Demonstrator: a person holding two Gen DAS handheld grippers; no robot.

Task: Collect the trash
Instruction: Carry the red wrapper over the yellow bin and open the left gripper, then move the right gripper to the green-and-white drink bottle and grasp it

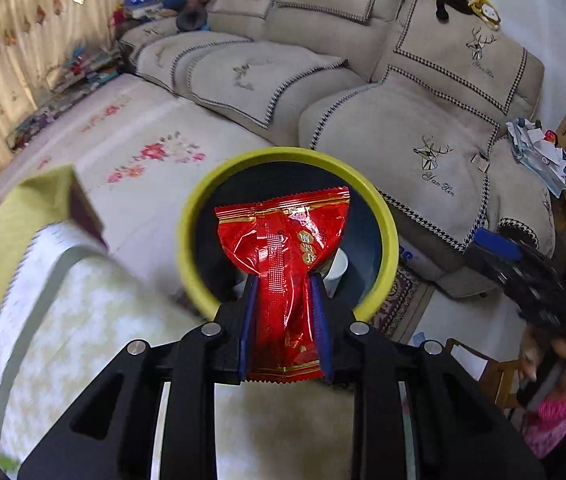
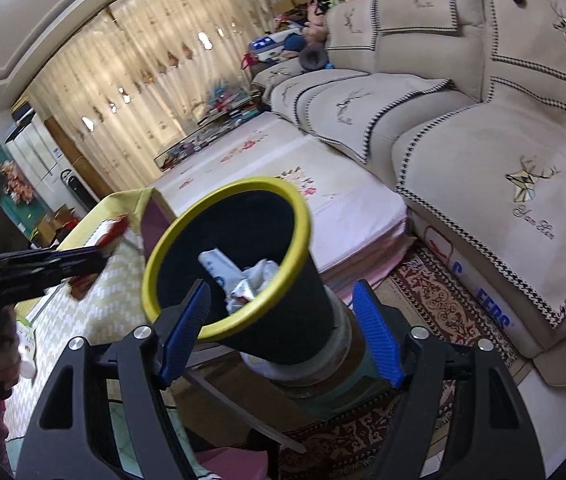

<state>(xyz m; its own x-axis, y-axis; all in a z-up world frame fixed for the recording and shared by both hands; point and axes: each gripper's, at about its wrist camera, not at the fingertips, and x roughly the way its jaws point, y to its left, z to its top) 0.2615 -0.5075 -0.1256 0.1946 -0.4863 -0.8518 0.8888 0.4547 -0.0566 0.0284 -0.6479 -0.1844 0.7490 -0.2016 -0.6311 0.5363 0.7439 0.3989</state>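
The left tool [image 1: 283,320] pinches a crinkled red foil snack wrapper with gold print [image 1: 283,248] between its blue ribbed pads, gripping it low so that the wider upper part fans out above the fingertips. In the left wrist view that loose part lies in line with the mouth of the round black waste bin with a yellow-green rim [image 1: 387,216]; the right wrist view shows the left tool [image 2: 97,254] and the wrapper [image 2: 113,232] off to the bin's [image 2: 283,312] side, above the bench with a pale patterned cloth [image 2: 95,320], so the wrapper seems not yet over the opening. The right tool [image 2: 279,332] stands spread, its pads on either side of the bin, which tilts toward the bench; whether they press its wall I cannot tell. Crumpled white and silver papers [image 2: 243,280] already lie inside. To do this step well, I judge the left tool should carry the wrapper clear past the near rim before letting go, since light foil can catch on the rim or cling to a pad. Keeping the bin tilted and steady would help it drop in.
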